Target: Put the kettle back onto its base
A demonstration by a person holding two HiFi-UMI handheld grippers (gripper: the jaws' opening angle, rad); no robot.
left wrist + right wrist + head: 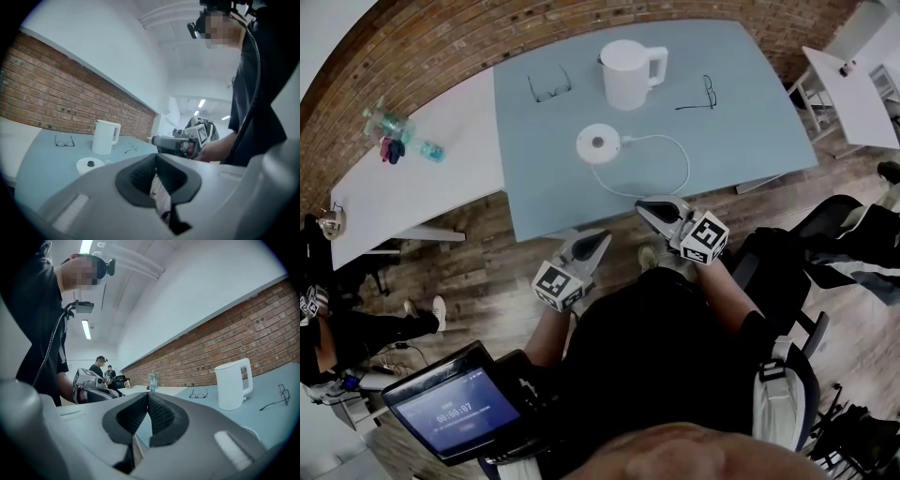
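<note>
The white kettle (pixel 630 73) stands upright on the blue-grey table (pixel 741 141), off its round base (pixel 599 143), which lies near at the kettle's 7 o'clock. Glasses (pixel 549 86) lie at its 9 o'clock. At 6 o'clock, by the table's near edge, the left gripper (pixel 592 247) and right gripper (pixel 652 209) both have their jaws pressed together on nothing.

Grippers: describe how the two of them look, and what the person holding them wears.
The left gripper and right gripper are alike: pale grey, wedge-shaped shells tapering to the tips, lined with black ribbed pads. Each carries a white cube with black square markers. The person wears a black short-sleeved top.
</note>
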